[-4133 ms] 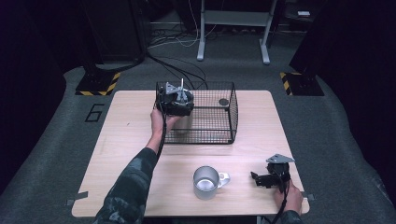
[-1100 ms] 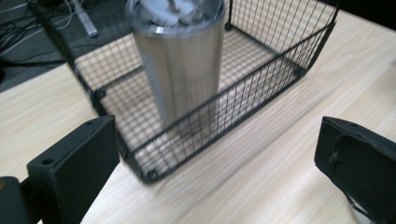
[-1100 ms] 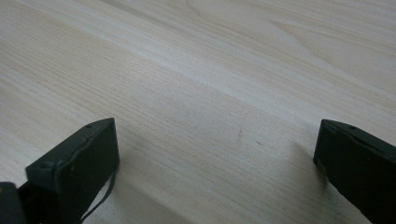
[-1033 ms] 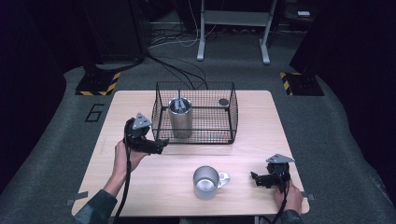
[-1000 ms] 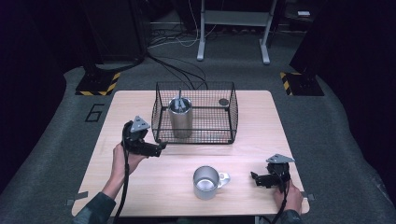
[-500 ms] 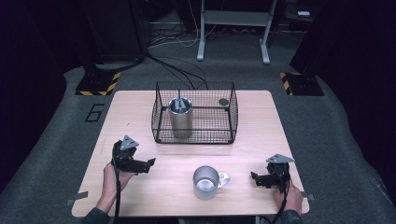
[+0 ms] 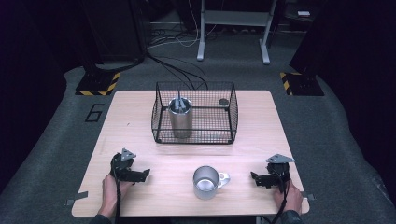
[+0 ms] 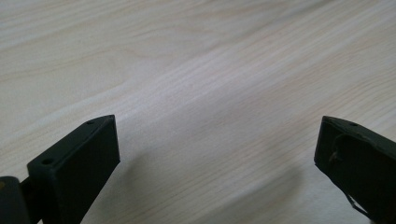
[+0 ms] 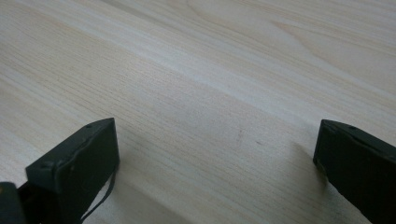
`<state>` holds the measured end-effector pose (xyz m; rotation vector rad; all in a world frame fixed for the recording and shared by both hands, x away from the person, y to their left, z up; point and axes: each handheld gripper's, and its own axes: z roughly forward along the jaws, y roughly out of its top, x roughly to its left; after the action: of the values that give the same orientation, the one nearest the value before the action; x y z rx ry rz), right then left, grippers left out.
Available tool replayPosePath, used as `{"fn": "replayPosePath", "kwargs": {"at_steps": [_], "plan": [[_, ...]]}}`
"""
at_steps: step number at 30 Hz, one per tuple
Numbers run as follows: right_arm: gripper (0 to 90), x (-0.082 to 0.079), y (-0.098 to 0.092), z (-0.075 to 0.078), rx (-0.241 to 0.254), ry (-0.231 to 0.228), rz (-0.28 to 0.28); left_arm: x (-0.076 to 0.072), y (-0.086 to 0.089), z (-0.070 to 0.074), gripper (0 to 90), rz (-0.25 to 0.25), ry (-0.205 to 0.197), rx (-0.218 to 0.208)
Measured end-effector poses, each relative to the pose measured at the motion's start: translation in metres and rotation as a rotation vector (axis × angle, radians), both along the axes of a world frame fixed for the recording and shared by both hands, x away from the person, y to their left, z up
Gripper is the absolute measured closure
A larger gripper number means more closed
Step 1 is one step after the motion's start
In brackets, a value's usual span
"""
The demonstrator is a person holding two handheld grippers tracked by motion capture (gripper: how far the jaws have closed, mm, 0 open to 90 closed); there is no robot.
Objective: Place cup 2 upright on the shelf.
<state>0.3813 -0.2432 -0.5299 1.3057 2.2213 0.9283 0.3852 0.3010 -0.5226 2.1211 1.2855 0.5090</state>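
On surface (image 7: 140,116), front centre: mug (image 7: 206,181), btwn both tongs, nothing blocking. Behind: wire basket (image 7: 194,113) w/ steel can (image 7: 180,116) upright inside; small dark disc (image 7: 224,101) at back. Floor: "6" (image 7: 95,112). L tongs (image 7: 143,174) & R tongs (image 7: 254,177) low, pointing inward, jaws wide apart, empty.

lab or test studio: lone wooden bench (image 7: 261,121) on grey carpet, hazard-striped floor blocks (image 7: 97,84), loose cables (image 7: 180,70), metal stand legs (image 7: 233,28), dark surroundings.
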Motion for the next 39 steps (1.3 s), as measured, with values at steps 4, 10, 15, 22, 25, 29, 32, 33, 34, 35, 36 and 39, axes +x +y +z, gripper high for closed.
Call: {"fn": "replayPosePath", "kwargs": {"at_steps": [4,10,15,22,25,29,32,33,34,35,36,39], "plan": [[0.0,0.0,0.001,0.0,0.004,0.002,-0.007,0.003,0.001,-0.003,0.0,-0.021,-0.006,-0.007],[0.0,0.0,0.002,0.0,0.007,0.003,-0.028,0.007,0.008,-0.008,0.0,-0.057,-0.056,-0.043],[0.0,-0.006,0.007,0.0,0.012,-0.002,-0.113,0.009,0.01,-0.009,0.0,-0.08,-0.053,-0.053],[0.0,-0.012,0.008,0.0,0.006,-0.008,-0.125,0.014,0.009,-0.009,0.0,-0.144,-0.064,-0.032],[0.0,-0.012,0.008,0.0,0.006,-0.005,-0.131,0.018,0.009,-0.009,0.0,-0.154,-0.061,-0.033],[0.0,-0.011,0.008,0.0,0.009,0.002,-0.133,0.02,0.01,-0.008,0.0,-0.147,-0.06,-0.031],[0.0,-0.011,0.009,0.001,0.006,0.009,-0.145,0.02,0.01,-0.008,0.0,-0.146,-0.059,-0.032],[0.0,-0.011,0.009,0.002,-0.003,0.023,-0.148,0.02,0.01,-0.008,0.0,-0.147,-0.06,-0.03],[0.1,-0.011,0.009,0.003,-0.003,0.034,-0.155,0.02,0.01,-0.008,0.0,-0.146,-0.06,-0.031],[0.4,-0.011,0.009,0.004,-0.012,0.043,-0.153,0.02,0.01,-0.008,0.0,-0.146,-0.059,-0.031],[0.4,-0.011,0.009,0.004,-0.012,0.043,-0.153,0.02,0.01,-0.008,0.0,-0.146,-0.059,-0.031],[2.9,-0.013,0.009,0.012,-0.004,0.031,-0.128,0.02,0.01,-0.008,0.0,-0.146,-0.059,-0.032]]}}
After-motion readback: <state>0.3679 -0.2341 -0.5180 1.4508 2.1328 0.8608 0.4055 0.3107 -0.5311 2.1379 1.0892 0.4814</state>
